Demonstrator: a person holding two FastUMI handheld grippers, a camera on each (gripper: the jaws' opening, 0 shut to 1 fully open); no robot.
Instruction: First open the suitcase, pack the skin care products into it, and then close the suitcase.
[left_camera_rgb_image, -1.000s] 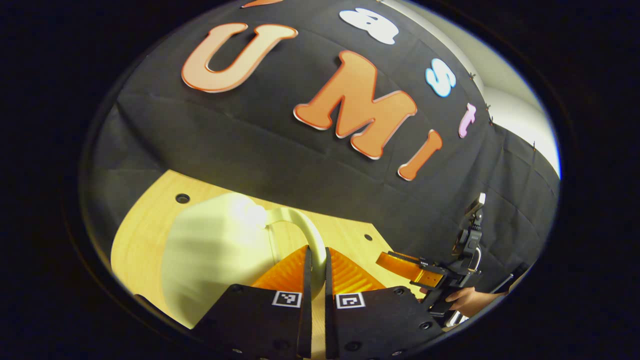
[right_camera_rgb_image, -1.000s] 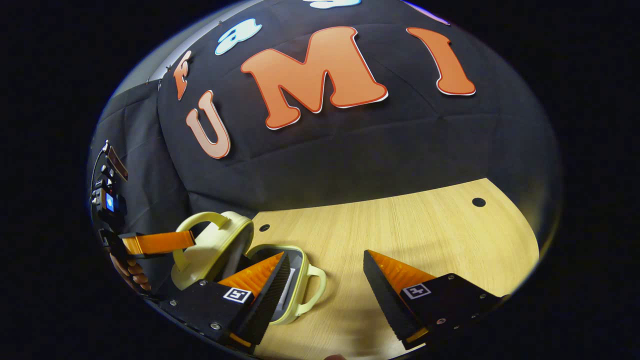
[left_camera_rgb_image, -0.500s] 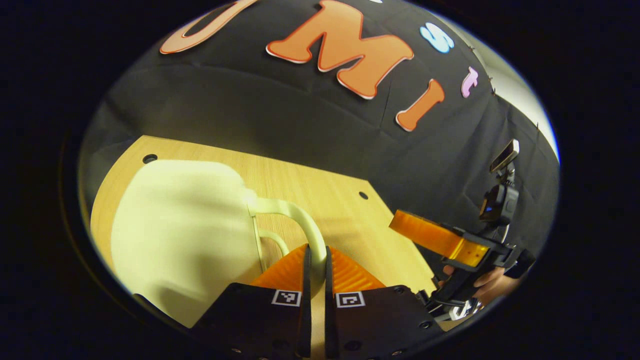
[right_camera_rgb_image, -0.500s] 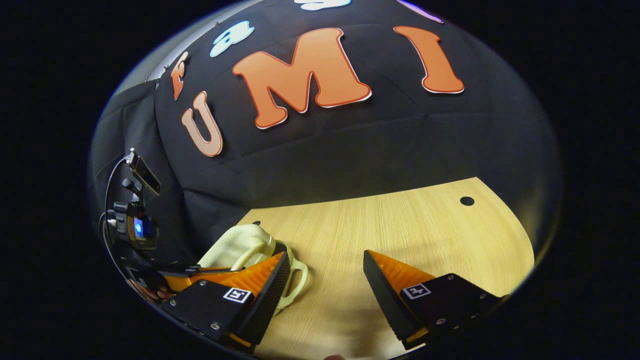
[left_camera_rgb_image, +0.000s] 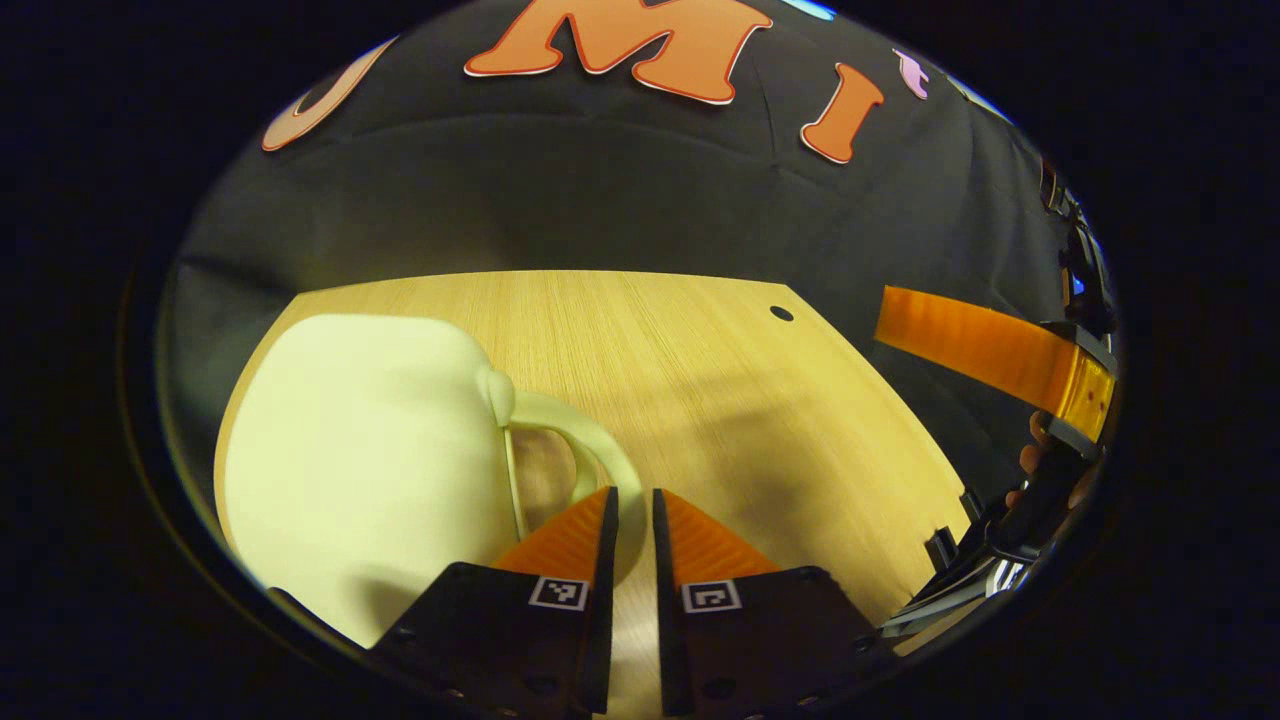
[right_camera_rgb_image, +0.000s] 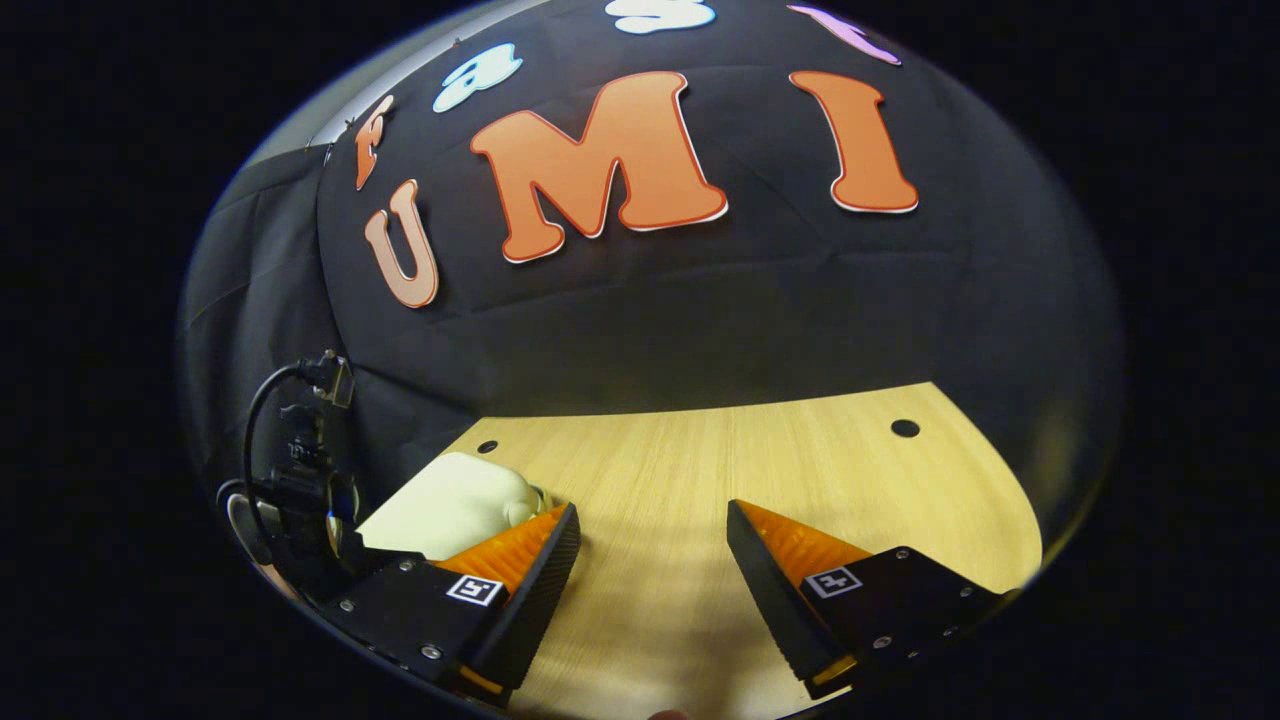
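The left gripper (left_camera_rgb_image: 632, 500) points low over the table with its fingers nearly together, while the right gripper (right_camera_rgb_image: 655, 520) hovers level, fingers spread wide, a hand (left_camera_rgb_image: 1050, 470) gripping it at the left gripper view's edge.

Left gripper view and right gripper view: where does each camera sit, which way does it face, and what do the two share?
Left gripper view: rides on the left gripper, facing the pale yellow suitcase; its fingers pinch the suitcase handle; a hand holds the right gripper at right.
Right gripper view: rides on the right gripper, fingers apart over the wooden table; the left gripper's rig at left.
Shared: suitcase, table, booth wall.
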